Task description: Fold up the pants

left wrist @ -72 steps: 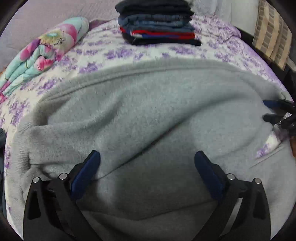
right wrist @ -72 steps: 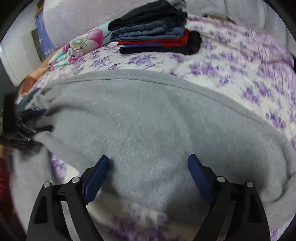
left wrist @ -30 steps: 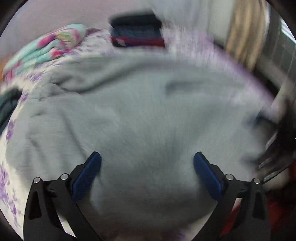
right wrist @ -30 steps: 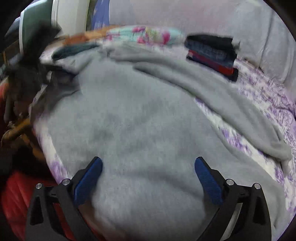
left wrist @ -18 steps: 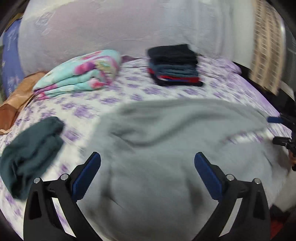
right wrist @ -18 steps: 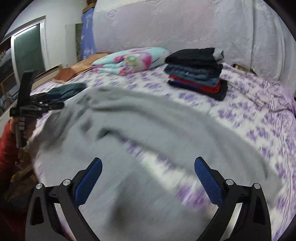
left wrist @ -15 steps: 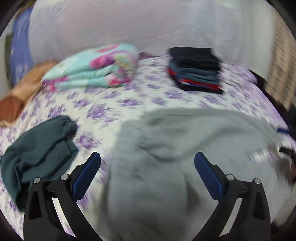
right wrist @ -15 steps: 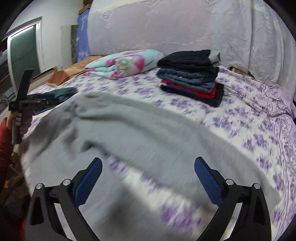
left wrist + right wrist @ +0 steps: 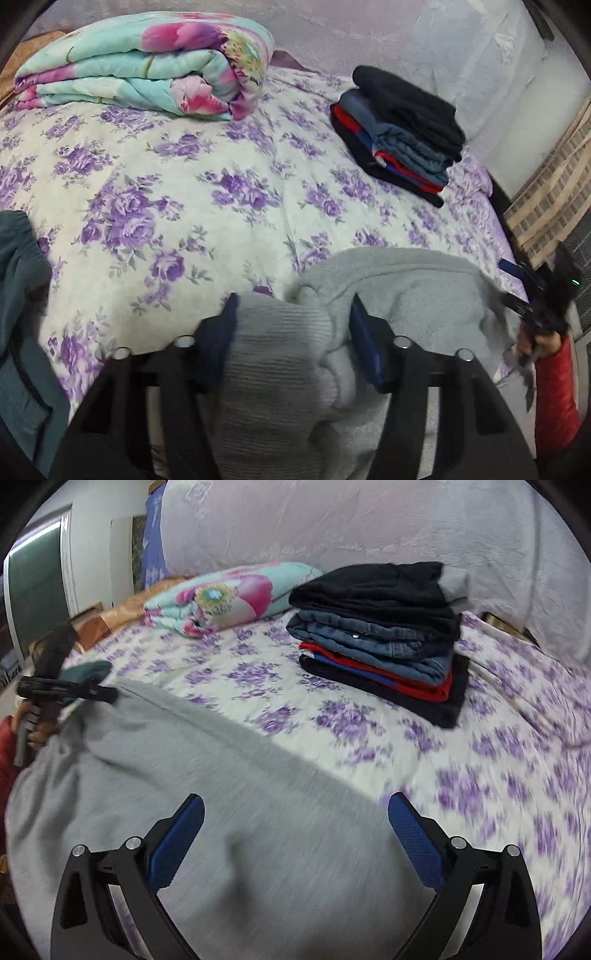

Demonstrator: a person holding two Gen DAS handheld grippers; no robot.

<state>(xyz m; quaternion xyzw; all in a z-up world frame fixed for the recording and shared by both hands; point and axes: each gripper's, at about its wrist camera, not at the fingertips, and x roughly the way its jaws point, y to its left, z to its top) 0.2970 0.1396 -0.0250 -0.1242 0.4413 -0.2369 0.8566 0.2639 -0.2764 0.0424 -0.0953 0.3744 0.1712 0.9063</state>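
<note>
The grey fleece pants (image 9: 177,775) lie spread on the floral bedsheet (image 9: 498,775). My left gripper (image 9: 291,325) is shut on the ribbed waistband or cuff of the grey pants (image 9: 280,354), bunched between its blue pads. It also shows in the right wrist view (image 9: 107,694) at the pants' left edge. My right gripper (image 9: 295,830) is open and empty, hovering over the grey fabric. It also shows at the right edge of the left wrist view (image 9: 517,284), held by a hand in a red sleeve.
A stack of folded dark, denim and red clothes (image 9: 384,635) sits at the back of the bed. A rolled floral quilt (image 9: 147,62) lies at the back left. A teal garment (image 9: 18,295) lies at the left edge. A padded headboard stands behind.
My left gripper has closed on the bunched edge of the grey pants, which were spread wide before. My right gripper has stayed open and moved over the pants' other end.
</note>
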